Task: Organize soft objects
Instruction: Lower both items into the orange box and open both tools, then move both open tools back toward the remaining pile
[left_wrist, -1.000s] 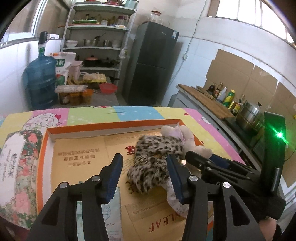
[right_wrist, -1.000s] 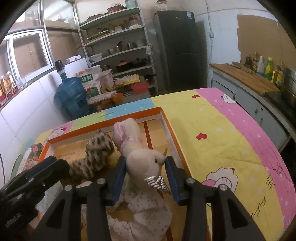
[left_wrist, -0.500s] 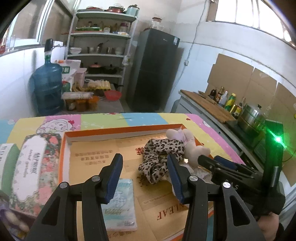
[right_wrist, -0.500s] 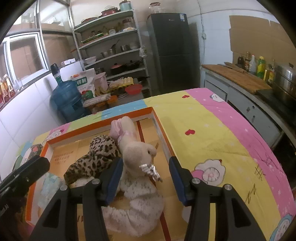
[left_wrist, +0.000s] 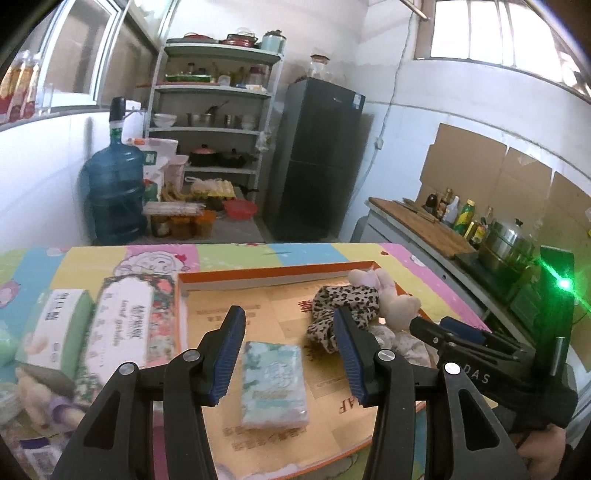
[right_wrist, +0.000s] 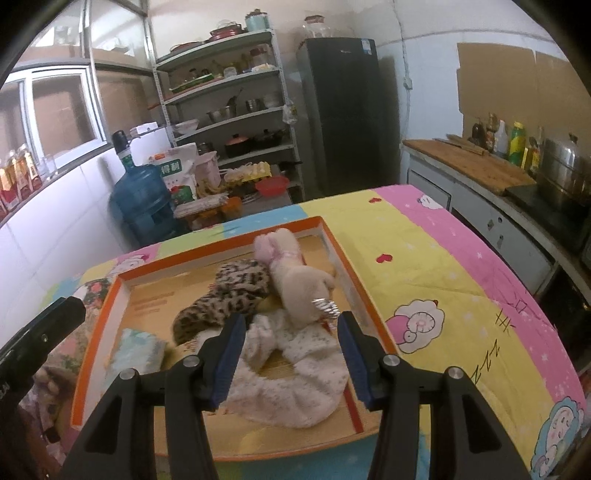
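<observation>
A shallow orange-rimmed cardboard tray (left_wrist: 266, 277) (right_wrist: 373, 325) lies on the bright patterned table. In it lie a leopard-print cloth (left_wrist: 345, 304) (right_wrist: 229, 295), a cream plush toy with pink ears (left_wrist: 391, 299) (right_wrist: 291, 280), a white fleecy cloth (right_wrist: 295, 373) and a pale blue tissue pack (left_wrist: 273, 382) (right_wrist: 135, 354). My left gripper (left_wrist: 288, 354) is open and empty, held above the tissue pack. My right gripper (right_wrist: 290, 354) is open and empty, above the white cloth at the tray's near end.
Left of the tray lie a floral tissue box (left_wrist: 125, 328), a green tissue box (left_wrist: 55, 328) and a small plush (left_wrist: 40, 395). Beyond the table stand a water jug (left_wrist: 114, 192), shelves (left_wrist: 218, 122), a dark fridge (left_wrist: 317, 158) and a counter with bottles and pots (right_wrist: 517, 155).
Both grippers have drawn back and up from the tray. The plush that sat between the right jaws now lies free in the tray. The tissue pack and boxes have come into view.
</observation>
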